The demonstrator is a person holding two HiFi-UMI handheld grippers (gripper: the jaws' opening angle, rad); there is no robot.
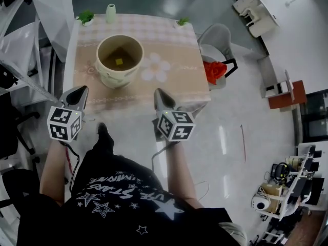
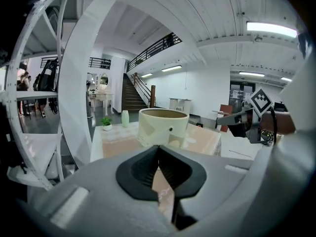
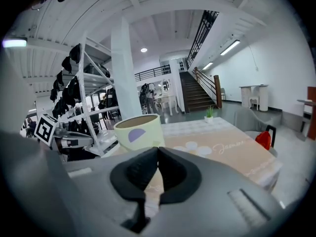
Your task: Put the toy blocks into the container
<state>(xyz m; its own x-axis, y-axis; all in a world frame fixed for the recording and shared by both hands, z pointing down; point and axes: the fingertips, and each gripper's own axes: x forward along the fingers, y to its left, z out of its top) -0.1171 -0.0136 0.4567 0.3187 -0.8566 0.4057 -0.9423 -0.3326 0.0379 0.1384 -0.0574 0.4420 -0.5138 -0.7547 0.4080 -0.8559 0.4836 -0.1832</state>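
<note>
A cream round container (image 1: 120,60) stands on the table, left of its middle, with a small yellow toy block (image 1: 119,62) on its bottom. The container also shows in the left gripper view (image 2: 163,127) and in the right gripper view (image 3: 139,132). My left gripper (image 1: 80,90) hangs at the table's near left edge, jaws shut with nothing between them. My right gripper (image 1: 159,93) sits at the near edge right of the container, also shut and empty. Both point toward the table from in front of it.
The table (image 1: 179,50) has a pink cloth with white flower prints (image 1: 156,68). A pale green vase (image 1: 110,13) and two small plants (image 1: 85,17) stand along its far edge. A grey chair with a red bag (image 1: 215,69) is at the right. A white rack stands to the left.
</note>
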